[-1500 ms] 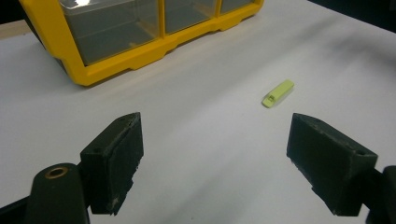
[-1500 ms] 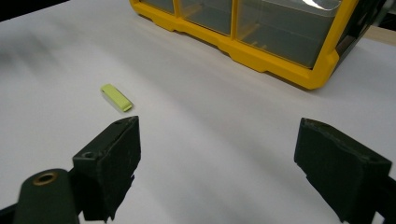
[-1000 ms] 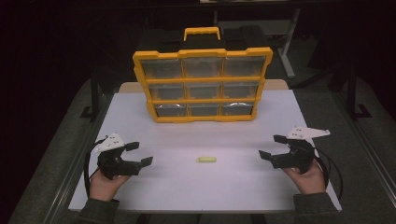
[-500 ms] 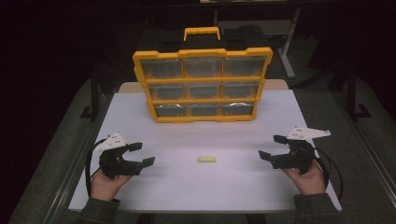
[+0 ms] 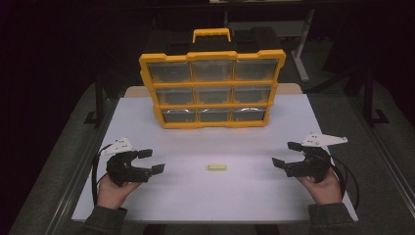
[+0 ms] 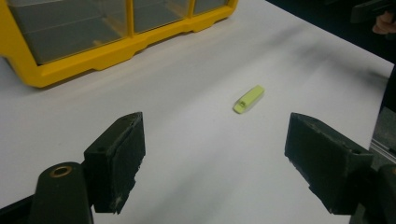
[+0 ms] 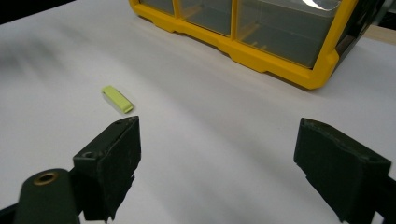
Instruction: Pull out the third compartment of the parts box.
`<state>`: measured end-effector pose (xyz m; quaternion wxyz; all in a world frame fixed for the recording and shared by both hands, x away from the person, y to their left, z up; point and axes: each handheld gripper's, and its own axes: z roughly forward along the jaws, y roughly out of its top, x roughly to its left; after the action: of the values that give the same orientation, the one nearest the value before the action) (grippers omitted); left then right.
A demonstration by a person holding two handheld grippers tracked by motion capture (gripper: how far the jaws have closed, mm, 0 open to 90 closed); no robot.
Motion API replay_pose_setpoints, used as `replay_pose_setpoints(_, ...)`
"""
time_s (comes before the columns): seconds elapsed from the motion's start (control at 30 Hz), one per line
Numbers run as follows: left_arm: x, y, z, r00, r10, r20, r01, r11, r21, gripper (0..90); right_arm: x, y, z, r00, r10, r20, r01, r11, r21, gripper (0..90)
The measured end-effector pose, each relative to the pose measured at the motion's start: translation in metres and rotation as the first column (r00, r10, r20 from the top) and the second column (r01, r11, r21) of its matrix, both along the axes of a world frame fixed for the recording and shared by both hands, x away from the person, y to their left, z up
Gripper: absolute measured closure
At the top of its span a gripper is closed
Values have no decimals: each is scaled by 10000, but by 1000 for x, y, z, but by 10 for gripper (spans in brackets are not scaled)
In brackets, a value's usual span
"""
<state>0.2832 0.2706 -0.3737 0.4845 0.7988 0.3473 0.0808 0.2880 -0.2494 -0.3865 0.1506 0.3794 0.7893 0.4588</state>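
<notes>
A small pale yellow-green block (image 5: 216,167) lies flat on the white table (image 5: 220,142), midway between the two hands. My left gripper (image 5: 150,161) rests at the table's front left, open and empty, with the block (image 6: 249,99) ahead of its jaws. At the front right my right gripper (image 5: 287,154) is open too, nothing between its jaws; the block (image 7: 117,99) lies off to its left. A yellow organiser case (image 5: 212,88) with clear drawers stands upright at the back centre, its near edge visible in both gripper views (image 6: 116,46) (image 7: 261,51).
The organiser has a yellow carry handle (image 5: 211,34) on top. Dark floor and metal frame legs (image 5: 99,98) surround the table. Cables trail from each gripper beside the table's front corners.
</notes>
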Motion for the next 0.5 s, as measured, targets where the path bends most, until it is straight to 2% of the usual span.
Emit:
replay_pose_setpoints(0.17, 3, -7, 7, 9979, -617, -208, 616, 9981, -65, 210, 0, -1, 1, 10000, -18, 59, 18, 10000, 9, 138)
replay_pose_setpoints(0.23, 7, -8, 11, 9939, -1000, -457, 979, 9942, -451, 214, 0, 0, 0, 10000, -3, 52, 3, 10000, -20, 137)
replay_pose_setpoints(0.27, 8, -9, 12, 9919, -1093, -649, 1039, 9913, -812, 228, 0, 0, 0, 10000, 4, 42, -4, 10000, -11, 138)
replay_pose_setpoints(0.33, 10, -12, 14, 9887, -1299, -741, 1225, 9877, -972, 234, 0, -1, 0, 10000, 16, 61, -17, 10000, 14, 137)
replay_pose_setpoints(0.43, 12, -18, 18, 9853, -1572, -669, 1506, 9840, -949, 234, 0, -2, 1, 10000, 13, 79, -14, 10000, 45, 137)
replay_pose_setpoints(0.5, 13, -22, 21, 9816, -1756, -754, 1650, 9778, -1294, 224, 0, -2, 1, 10000, 26, 84, -26, 10000, 30, 138)
